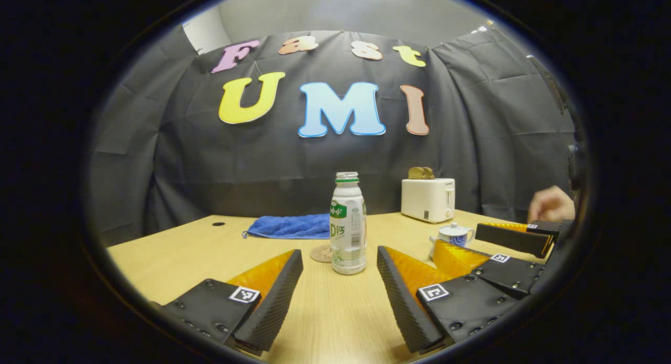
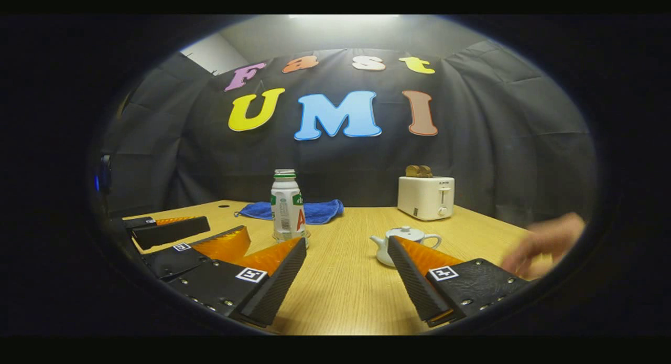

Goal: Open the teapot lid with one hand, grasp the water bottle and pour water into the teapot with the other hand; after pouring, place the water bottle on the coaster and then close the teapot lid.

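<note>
A white bottle [image 1: 348, 222] with a green label and no cap stands upright on the wooden table [image 1: 335, 311]. It is just beyond the tips of my left gripper [image 1: 339, 253], which is open with nothing between its fingers. A round coaster [image 1: 321, 254] lies behind the bottle to the left. The small white teapot [image 2: 401, 243] has its lid on and sits partly behind one fingertip of my right gripper [image 2: 347, 243], which is also open and holds nothing. In the left gripper view the teapot [image 1: 455, 234] shows between the right gripper's fingers [image 1: 461, 259].
A white toaster [image 2: 425, 197] with toast in it stands at the back right. A blue cloth [image 2: 314, 211] lies at the back behind the bottle [image 2: 287, 209]. A person's blurred hand [image 2: 545, 243] is at the right edge of the table.
</note>
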